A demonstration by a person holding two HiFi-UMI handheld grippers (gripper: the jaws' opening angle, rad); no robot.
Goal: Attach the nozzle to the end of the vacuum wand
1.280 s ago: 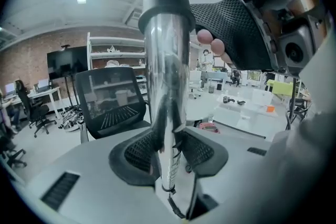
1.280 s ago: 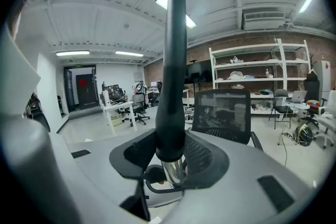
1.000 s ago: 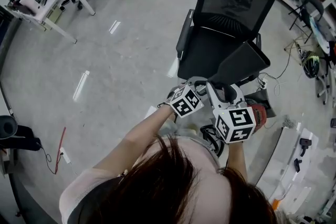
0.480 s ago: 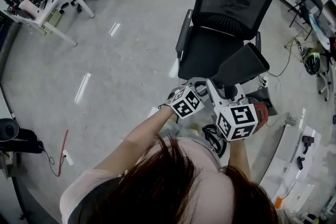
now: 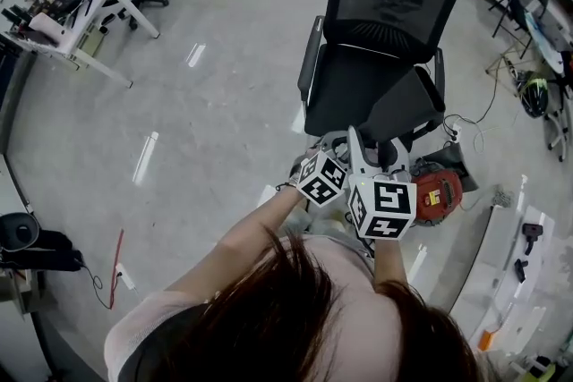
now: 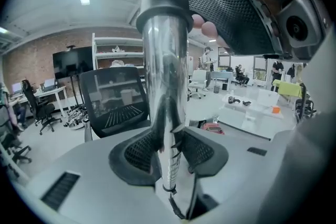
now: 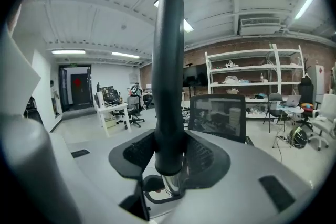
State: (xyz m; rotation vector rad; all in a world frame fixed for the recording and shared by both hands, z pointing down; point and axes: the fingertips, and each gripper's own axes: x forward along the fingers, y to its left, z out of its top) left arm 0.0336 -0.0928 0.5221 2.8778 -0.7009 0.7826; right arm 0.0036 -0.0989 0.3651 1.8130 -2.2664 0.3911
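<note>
1. The nozzle [image 7: 169, 76], a long dark tapered piece, stands upright between the jaws of the right gripper [image 7: 169, 152], which are clamped on its lower part. Shiny metal shows just below its bottom end; whether the two are fully joined cannot be told.
2. The vacuum wand [image 6: 165, 86], a shiny metal tube, is clamped between the jaws of the left gripper [image 6: 169, 150].
3. In the head view both grippers are held close together in front of the person's chest, left one on the left.
4. A black office chair [image 5: 380, 22] stands just beyond them.
5. A red vacuum body [image 5: 439, 192] lies on the floor to the right.
6. A white desk [image 5: 85, 18] stands far left.
</note>
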